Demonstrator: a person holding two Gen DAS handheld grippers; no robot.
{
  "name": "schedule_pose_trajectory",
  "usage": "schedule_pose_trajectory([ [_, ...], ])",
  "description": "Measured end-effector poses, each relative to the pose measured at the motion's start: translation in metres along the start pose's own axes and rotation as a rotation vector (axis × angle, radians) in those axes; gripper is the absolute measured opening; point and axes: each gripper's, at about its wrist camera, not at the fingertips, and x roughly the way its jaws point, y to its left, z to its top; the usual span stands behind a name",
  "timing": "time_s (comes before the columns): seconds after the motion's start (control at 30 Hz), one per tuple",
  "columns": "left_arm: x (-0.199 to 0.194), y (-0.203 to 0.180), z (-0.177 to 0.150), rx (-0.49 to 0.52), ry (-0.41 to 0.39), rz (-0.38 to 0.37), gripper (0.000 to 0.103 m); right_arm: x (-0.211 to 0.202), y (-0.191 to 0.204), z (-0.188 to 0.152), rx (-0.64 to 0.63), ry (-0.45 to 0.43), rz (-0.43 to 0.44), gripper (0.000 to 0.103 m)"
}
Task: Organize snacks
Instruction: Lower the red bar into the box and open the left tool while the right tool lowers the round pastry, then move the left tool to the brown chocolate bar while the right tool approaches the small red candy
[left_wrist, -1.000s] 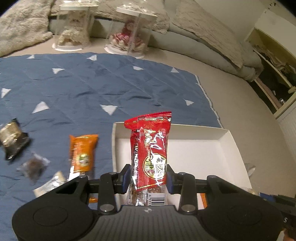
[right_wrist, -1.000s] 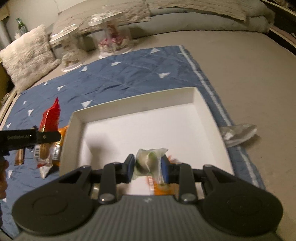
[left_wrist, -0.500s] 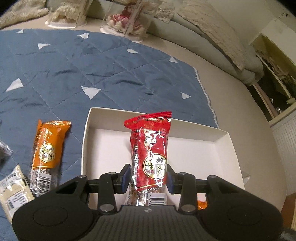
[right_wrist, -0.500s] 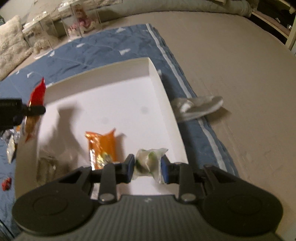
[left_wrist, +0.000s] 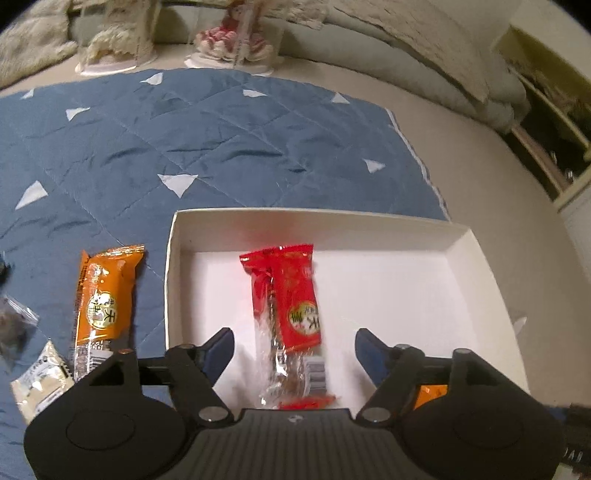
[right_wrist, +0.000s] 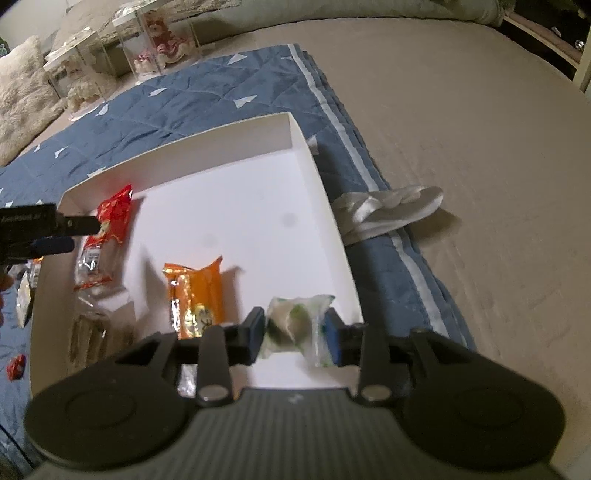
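My right gripper (right_wrist: 295, 334), clamped on the green packet (right_wrist: 295, 328), hangs above the white box (right_wrist: 314, 173); my left gripper (left_wrist: 293, 350) gapes wide.

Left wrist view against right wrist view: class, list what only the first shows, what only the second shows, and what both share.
Only the left wrist view shows the orange snack bar lying on the blue quilt left of the box, with a pale packet beside it.

Only the right wrist view shows the right gripper clamping a green-and-white packet, a small red wrapper on the quilt, and a crumpled white wrapper right of the box.

Both show the white box, the red snack bar inside it, and the open left gripper.
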Motion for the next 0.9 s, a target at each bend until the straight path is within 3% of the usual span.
schedule_pose_trajectory([
  [0.1, -0.002, -0.005, -0.003, 0.04, 0.015, 0.015, 0.078, 0.003, -0.003, -0.001, 0.006, 0.017, -0.018, 0.056],
  [0.63, -0.032, -0.013, -0.019, 0.099, 0.051, 0.035, 0.089, -0.016, 0.005, -0.008, -0.005, -0.005, -0.013, 0.065],
  [0.9, -0.05, -0.014, -0.029, 0.12, 0.053, 0.039, 0.101, -0.027, 0.01, -0.013, -0.008, -0.011, -0.032, 0.079],
])
